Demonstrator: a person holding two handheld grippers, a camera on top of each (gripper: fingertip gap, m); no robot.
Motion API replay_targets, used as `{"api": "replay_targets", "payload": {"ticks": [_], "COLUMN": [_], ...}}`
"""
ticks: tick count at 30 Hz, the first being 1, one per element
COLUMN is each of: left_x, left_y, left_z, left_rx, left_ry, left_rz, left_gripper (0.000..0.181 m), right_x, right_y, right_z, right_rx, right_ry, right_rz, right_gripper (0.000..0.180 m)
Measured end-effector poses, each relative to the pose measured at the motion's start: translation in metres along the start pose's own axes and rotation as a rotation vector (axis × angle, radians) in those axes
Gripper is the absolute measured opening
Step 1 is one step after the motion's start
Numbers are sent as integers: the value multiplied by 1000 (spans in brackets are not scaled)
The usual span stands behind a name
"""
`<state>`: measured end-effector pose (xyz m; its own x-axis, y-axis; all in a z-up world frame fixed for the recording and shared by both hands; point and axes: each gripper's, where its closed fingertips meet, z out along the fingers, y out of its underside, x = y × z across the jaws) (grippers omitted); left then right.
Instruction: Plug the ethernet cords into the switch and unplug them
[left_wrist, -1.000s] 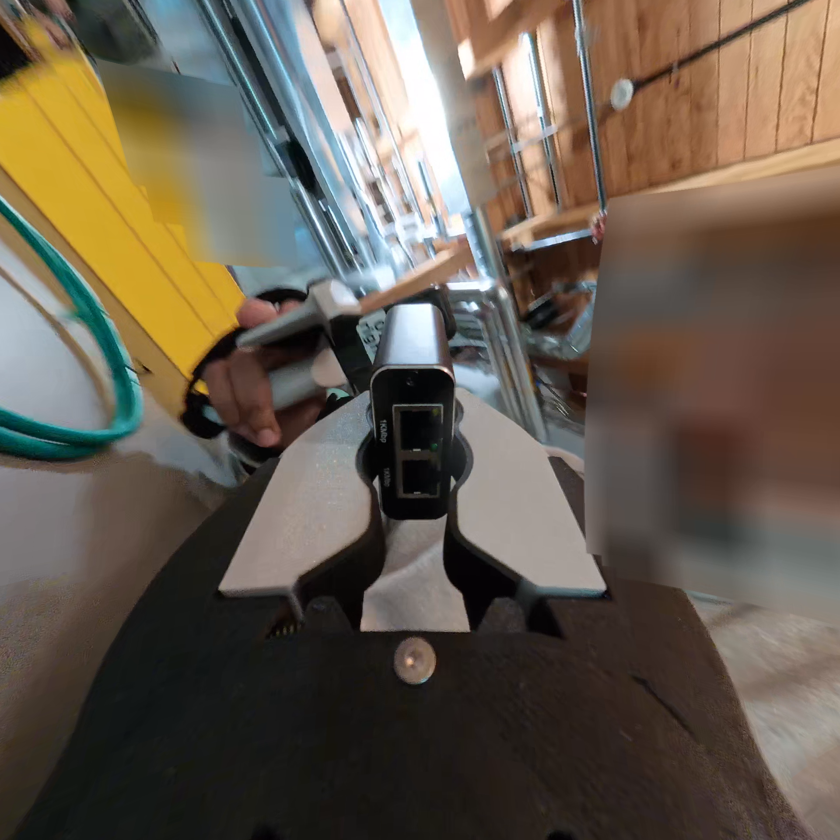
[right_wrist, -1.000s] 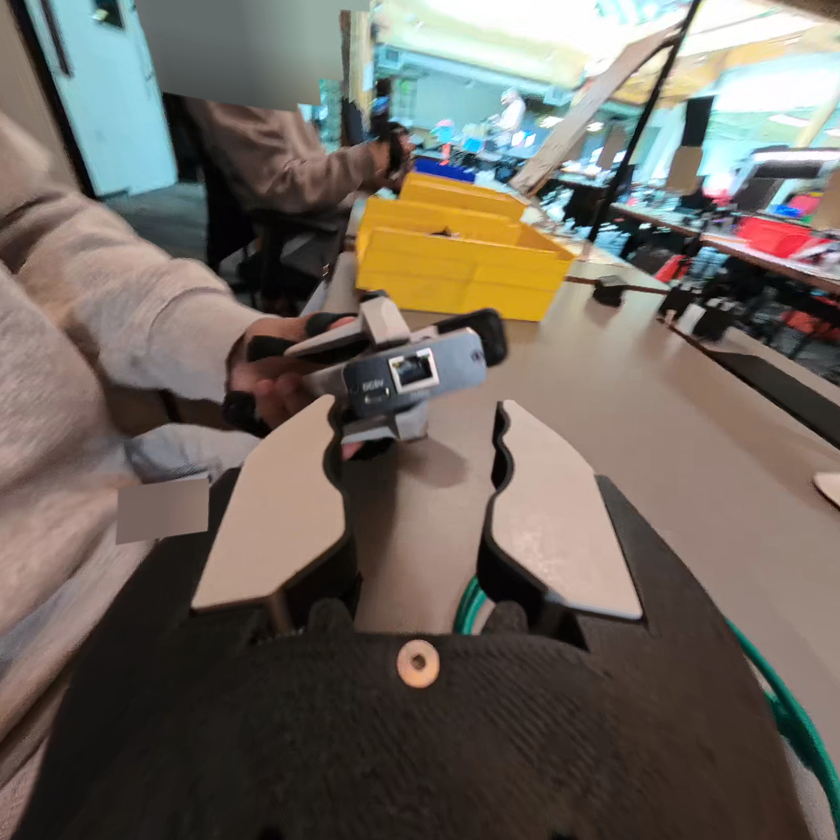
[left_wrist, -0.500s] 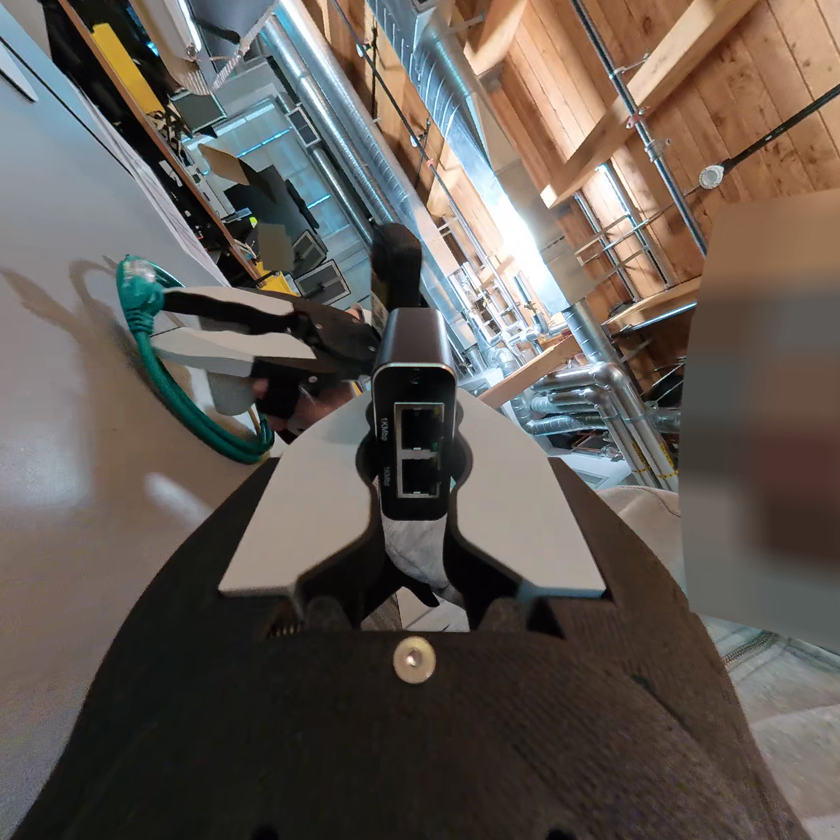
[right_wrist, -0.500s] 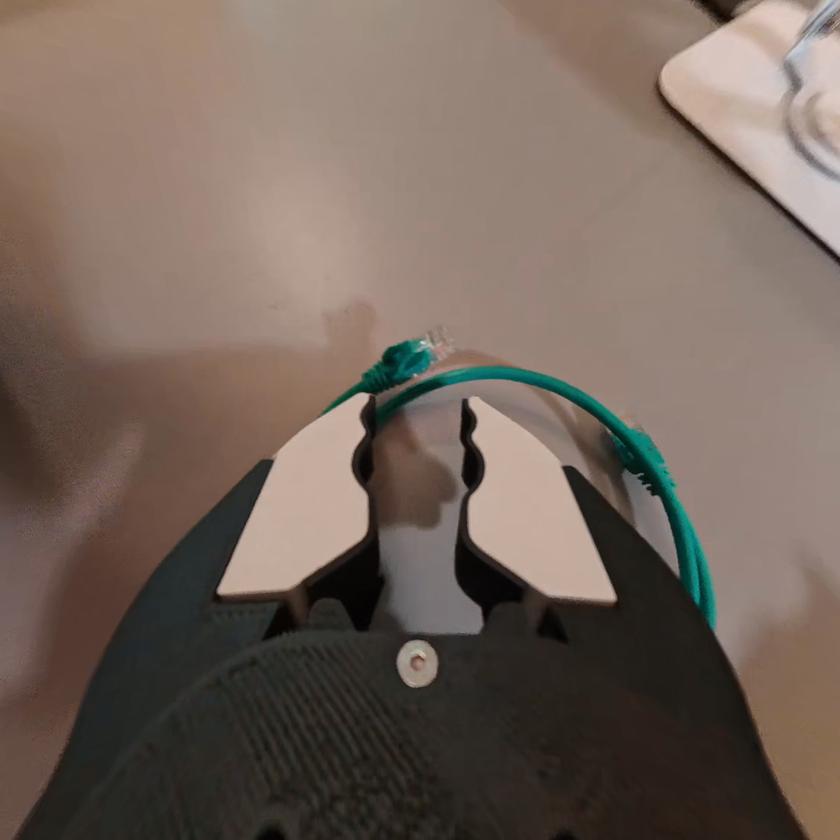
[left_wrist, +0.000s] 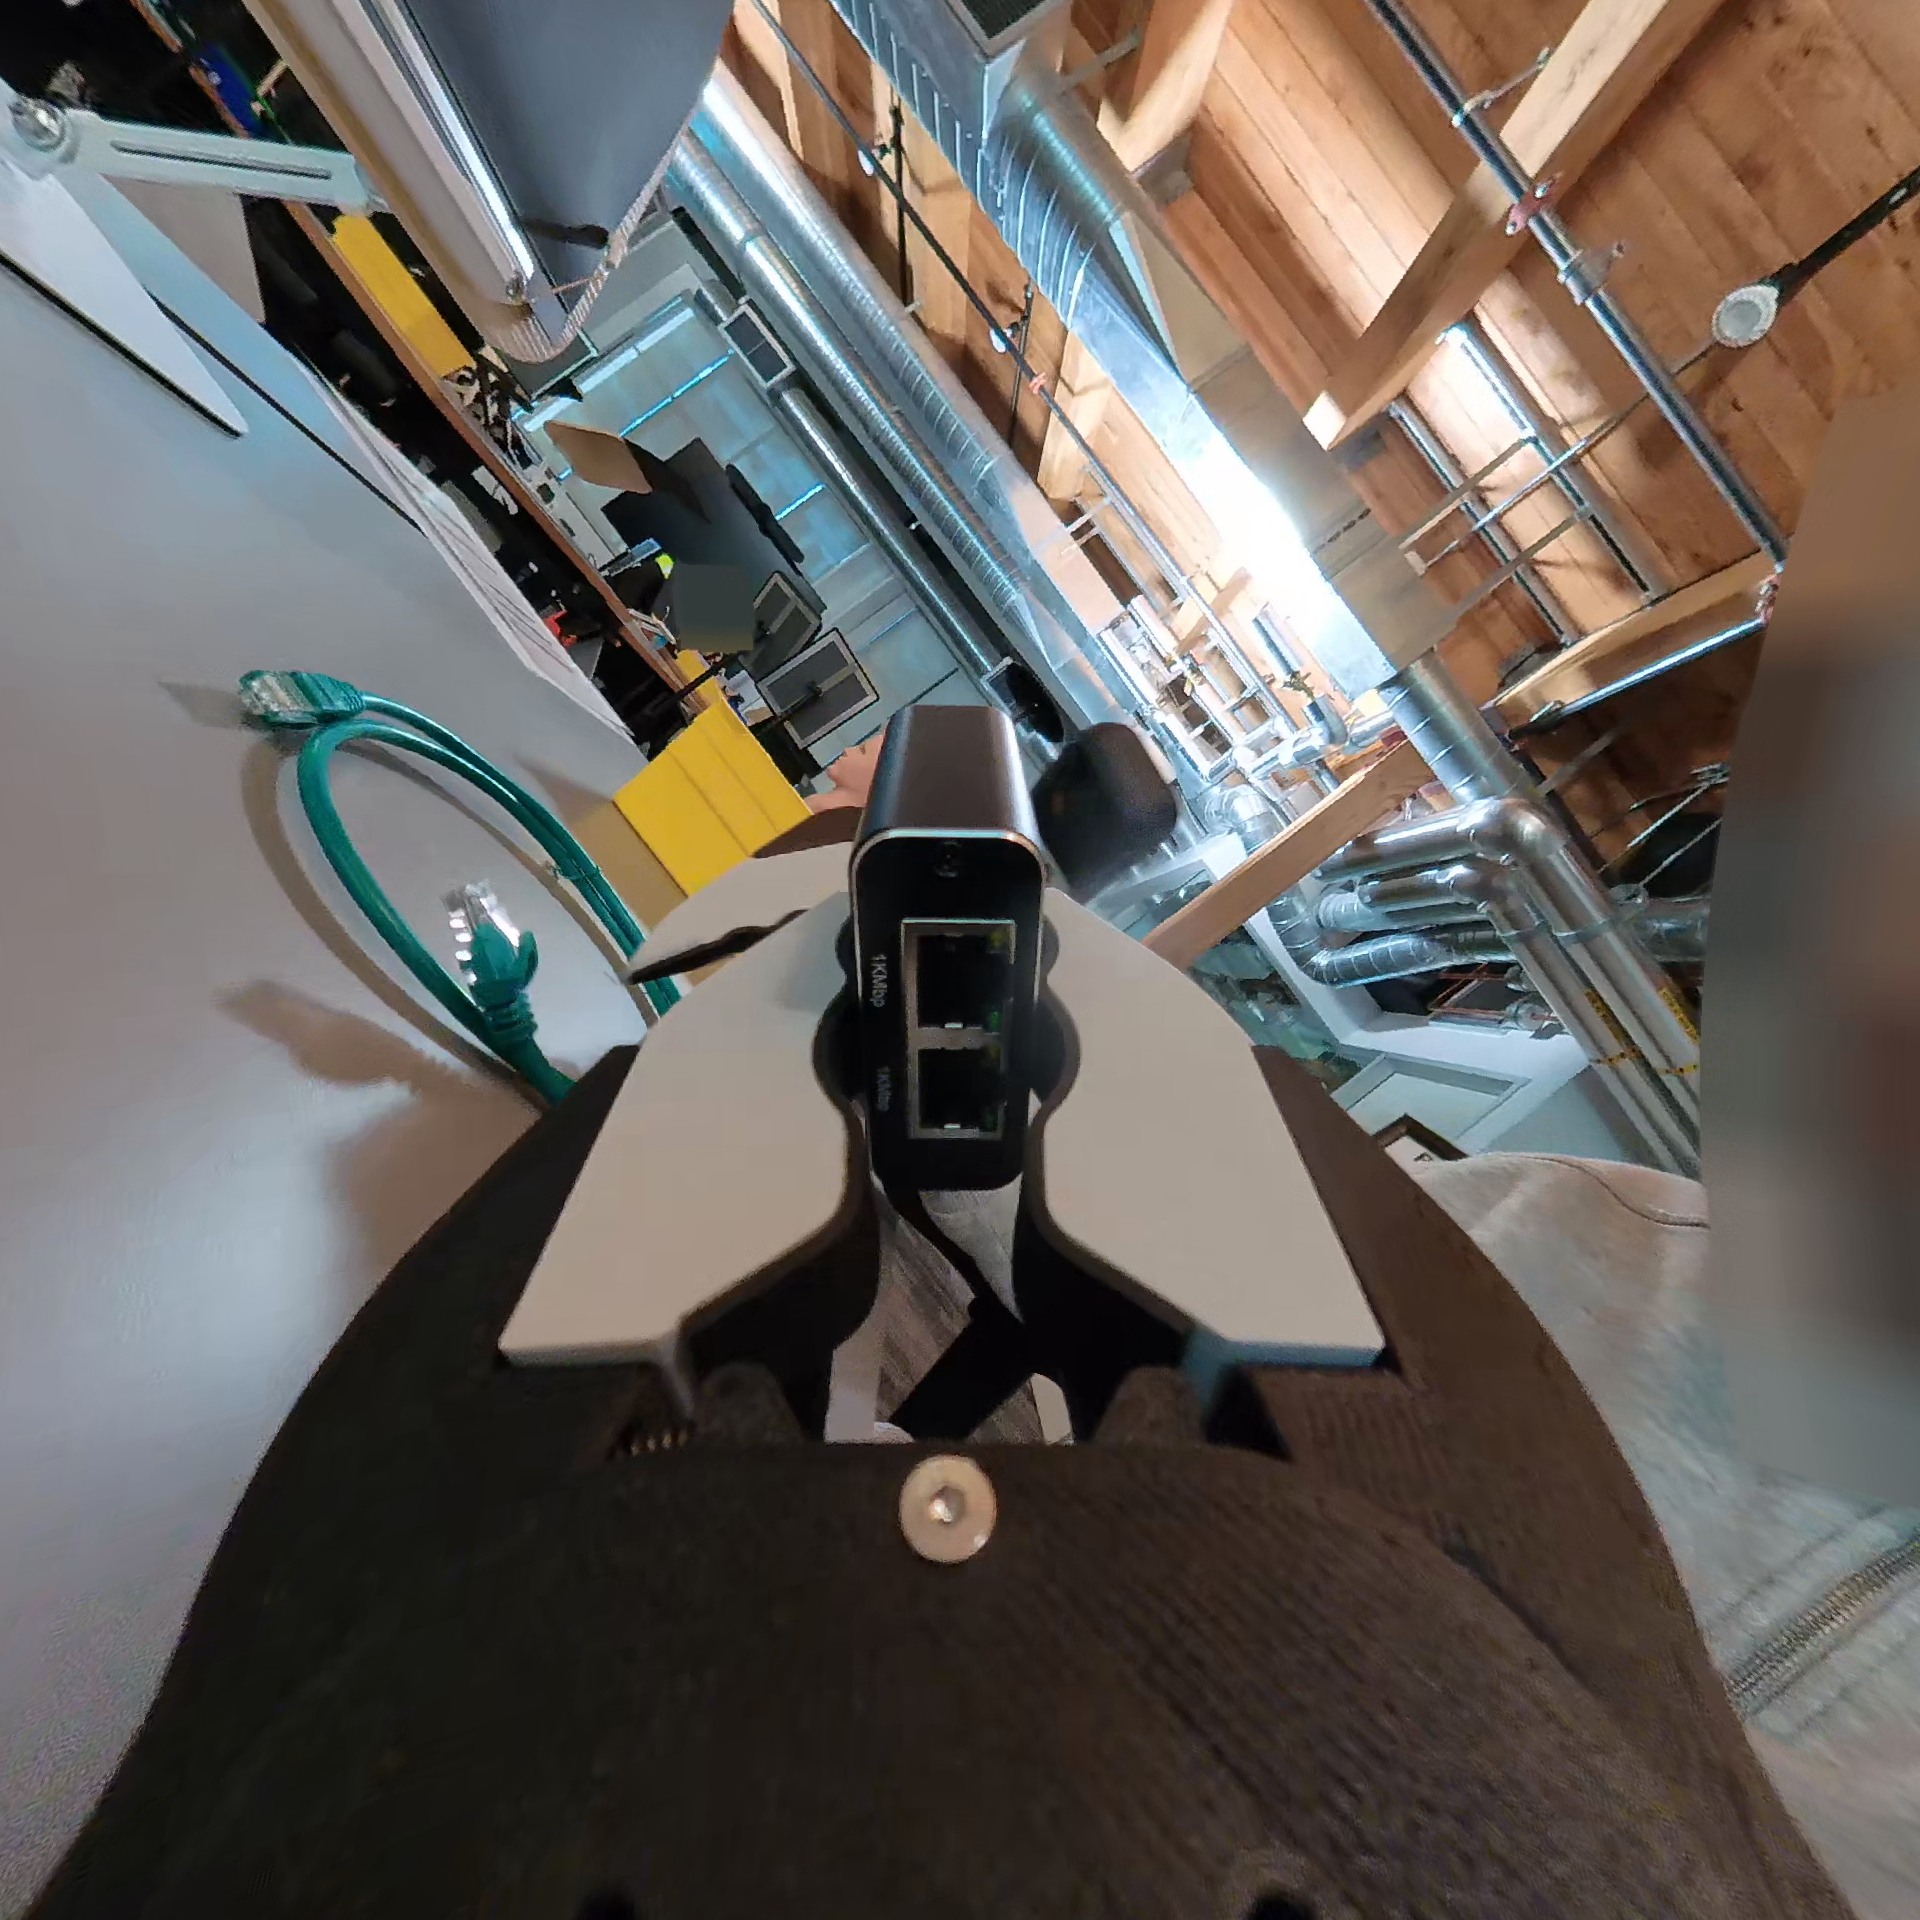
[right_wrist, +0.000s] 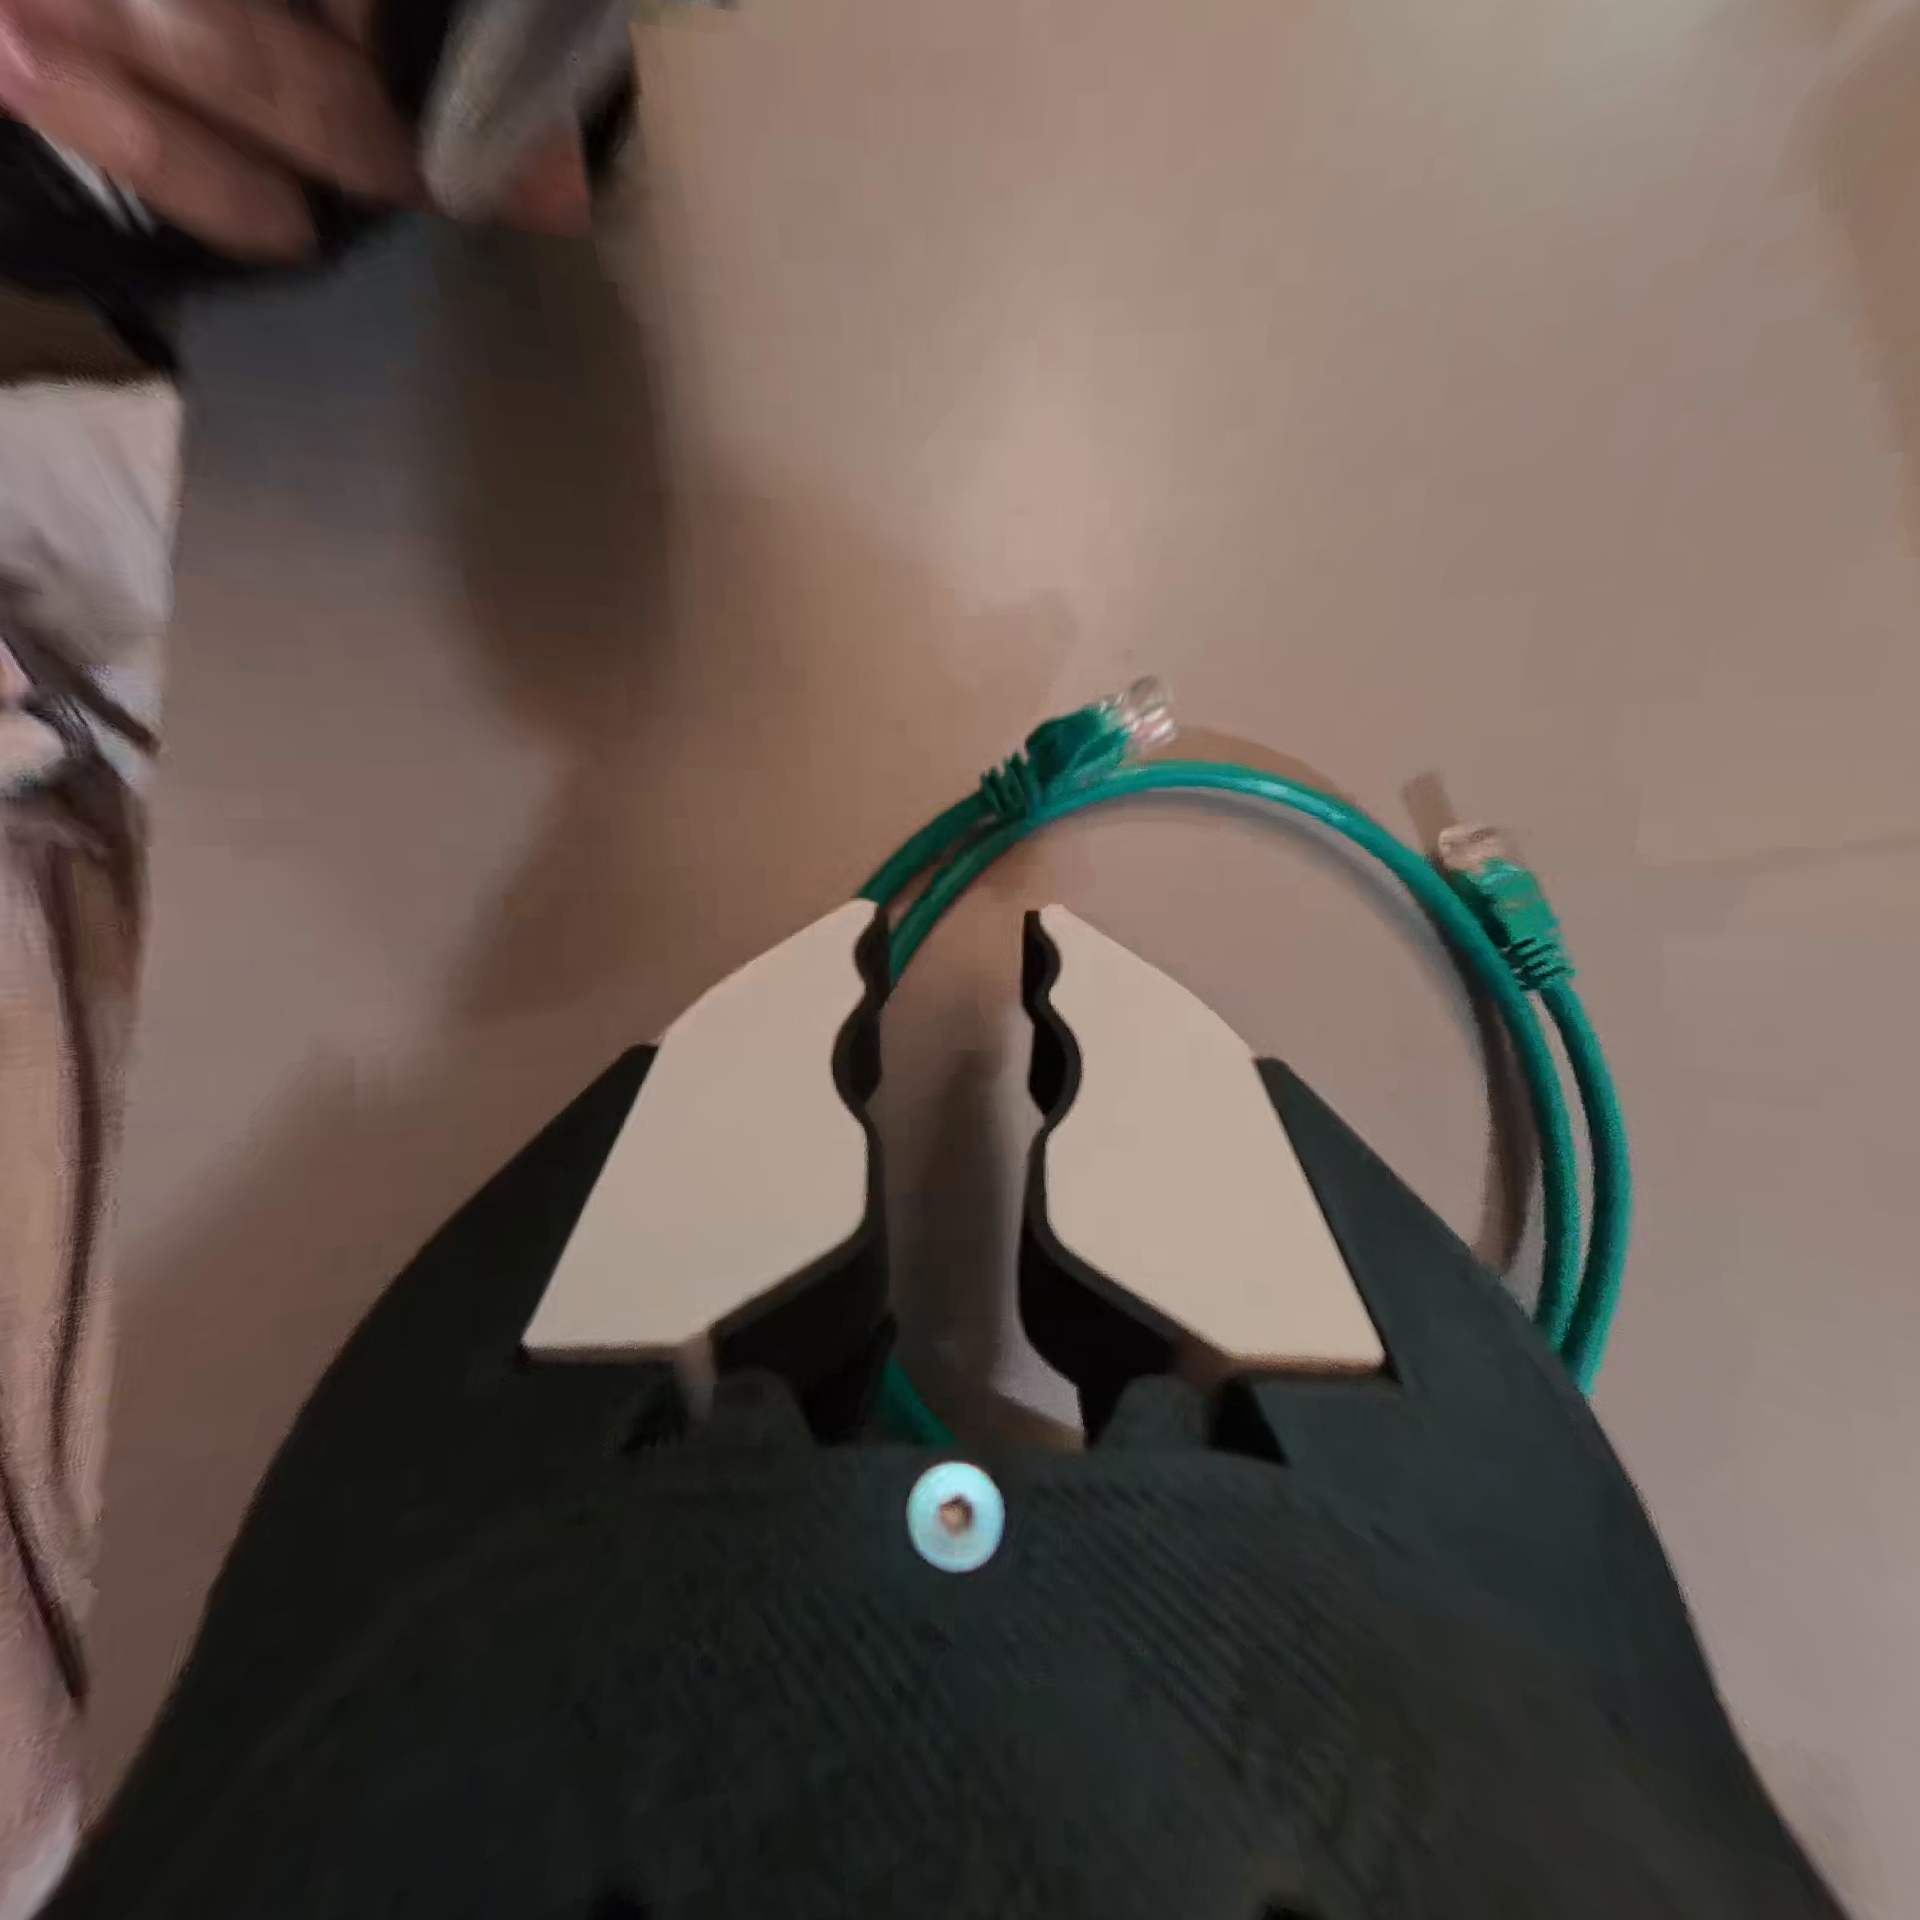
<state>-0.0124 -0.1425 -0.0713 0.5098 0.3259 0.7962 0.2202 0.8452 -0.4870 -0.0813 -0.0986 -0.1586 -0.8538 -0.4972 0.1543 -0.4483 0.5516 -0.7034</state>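
the left gripper (left_wrist: 948, 1023) clamps the dark switch (left_wrist: 948, 997) at frame centre, ports facing the camera. the right gripper (right_wrist: 956, 1023) stands parted, empty, above the looped green ethernet cord (right_wrist: 1299, 821) on the table (right_wrist: 1247, 416), right of centre.

I'm working in a big workshop, something like a maker space or industrial lab. Above me runs a ceiling of bare wooden planks and beams (left_wrist: 1455, 239), with a ribbed silver air duct (left_wrist: 1049, 218) and shiny metal pipes (left_wrist: 1496, 904) left in the open. Long workbenches (left_wrist: 436, 343) stretch away, cluttered with gear, and a yellow storage bin (left_wrist: 707, 790) sits on my own plain grey table (left_wrist: 135, 1039). A long strip lamp (left_wrist: 447, 145) hangs overhead.
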Motion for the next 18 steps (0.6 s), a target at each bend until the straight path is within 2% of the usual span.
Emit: {"api": "replay_targets", "payload": {"ticks": [3, 5, 6, 8, 9, 10, 14, 18], "left_x": [-8, -14, -17, -24, -26, -29, -39, -46], "left_y": [-3, -7, -9, -13, -15, -16, -14, 5], "left_z": [8, 14, 17, 22, 24, 25, 37, 51], "left_rx": [-19, -17, -18, -21, -26, -31, -102, -256], "left_ry": [-7, -3, -4, -6, -7, -10, -13, 6], "left_rz": [15, 12, 9, 6, 4, 4, -46, -104], "left_gripper": [26, 26, 26, 27, 27, 26, 26, 26], "right_x": [4, 16, 22, 26, 23, 19, 3, -16], "right_y": [-29, -30, -30, -24, -15, -8, -3, 2], "right_z": [-4, 6, 14, 31, 41, 46, 22, -9], "right_rx": [134, 87, 61, -9, -63, -104, -55, 18], "right_ry": [127, 240, 268, 246, 195, 161, 133, 90], "right_rz": [164, 281, 297, 339, 391, 424, 274, 102], "right_gripper": [15, 10, 19, 23, 34, 31, 20, 18]}}
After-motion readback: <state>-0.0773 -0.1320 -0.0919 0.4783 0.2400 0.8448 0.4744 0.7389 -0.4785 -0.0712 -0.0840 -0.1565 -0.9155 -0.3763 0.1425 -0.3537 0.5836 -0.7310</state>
